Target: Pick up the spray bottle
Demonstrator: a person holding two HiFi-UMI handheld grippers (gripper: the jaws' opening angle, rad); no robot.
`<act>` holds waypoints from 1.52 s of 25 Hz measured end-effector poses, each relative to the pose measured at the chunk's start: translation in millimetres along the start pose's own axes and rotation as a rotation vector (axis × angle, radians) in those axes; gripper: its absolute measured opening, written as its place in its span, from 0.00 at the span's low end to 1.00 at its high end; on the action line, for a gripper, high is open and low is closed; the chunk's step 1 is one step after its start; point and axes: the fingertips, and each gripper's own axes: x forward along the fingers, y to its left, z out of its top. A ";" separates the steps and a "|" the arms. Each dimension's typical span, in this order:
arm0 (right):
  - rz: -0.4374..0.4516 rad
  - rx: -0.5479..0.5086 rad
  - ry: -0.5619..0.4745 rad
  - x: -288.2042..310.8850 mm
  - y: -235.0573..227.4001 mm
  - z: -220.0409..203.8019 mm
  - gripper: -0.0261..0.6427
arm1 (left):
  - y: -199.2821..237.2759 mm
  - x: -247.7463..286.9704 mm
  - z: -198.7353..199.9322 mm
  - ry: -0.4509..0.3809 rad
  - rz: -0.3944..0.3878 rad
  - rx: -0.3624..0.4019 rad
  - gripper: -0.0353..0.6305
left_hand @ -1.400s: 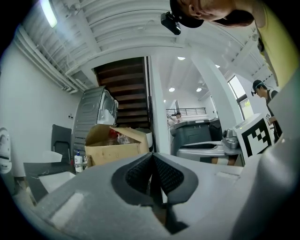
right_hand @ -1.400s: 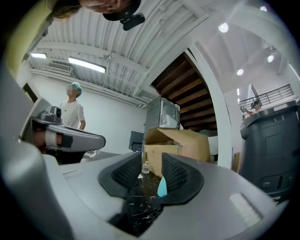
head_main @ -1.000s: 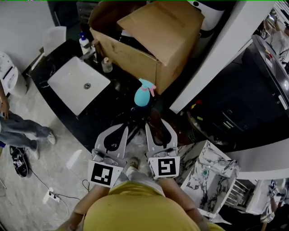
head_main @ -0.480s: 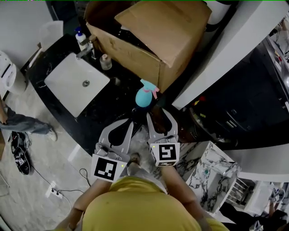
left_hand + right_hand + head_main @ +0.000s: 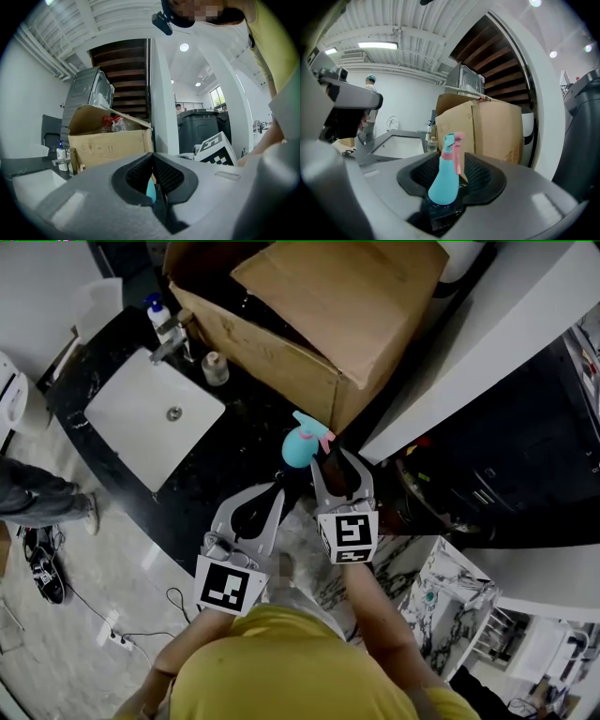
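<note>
The turquoise plastic spray bottle (image 5: 302, 444) with the pink trigger head stands upright on the black speckled countertop (image 5: 234, 460). The brown cardboard box (image 5: 319, 315) sits just at its 12 o'clock and the white rectangular sink (image 5: 141, 418) lies well off toward 9 o'clock. The right gripper (image 5: 337, 463) points at the bottle from 5 o'clock. In the right gripper view the bottle (image 5: 443, 180) stands in the gap between the wide-spread jaws, which are closing, and the pads do not yet press on it. The left gripper (image 5: 274, 495) has its jaws drawn together and carries nothing. It sits at 7 o'clock of the bottle. I judge the bottle to be light, with a thin wall that yields under a hard squeeze and a smooth, rounded lower body that may slip. I cannot tell the fill level, so I allow for some shifting liquid. I would take hold across the tapering shoulder just below the pink collar, where the narrower section seats between the pads, and keep clear of the trigger.
</note>
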 end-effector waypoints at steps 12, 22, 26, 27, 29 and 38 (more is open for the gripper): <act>0.077 -0.018 0.033 34.0 -8.2 -2.3 0.18 | 4.9 17.5 -12.2 0.036 -0.030 -0.021 0.05; 0.065 0.006 -0.015 34.0 -0.5 8.1 0.11 | 8.9 15.4 -12.2 0.036 -0.027 -0.012 0.05; 0.056 0.008 -0.033 30.6 4.5 15.7 0.11 | 12.2 11.4 -8.8 0.030 -0.020 -0.015 0.05; 0.054 0.012 -0.040 29.1 5.2 18.9 0.11 | 12.8 10.5 -7.9 0.029 -0.018 -0.012 0.05; 0.051 0.022 -0.055 25.4 6.1 26.6 0.11 | 14.0 9.1 -6.0 0.026 -0.016 -0.008 0.05; 0.012 0.014 -0.123 -7.2 10.7 71.5 0.11 | 18.5 3.1 3.8 0.005 -0.001 -0.004 0.05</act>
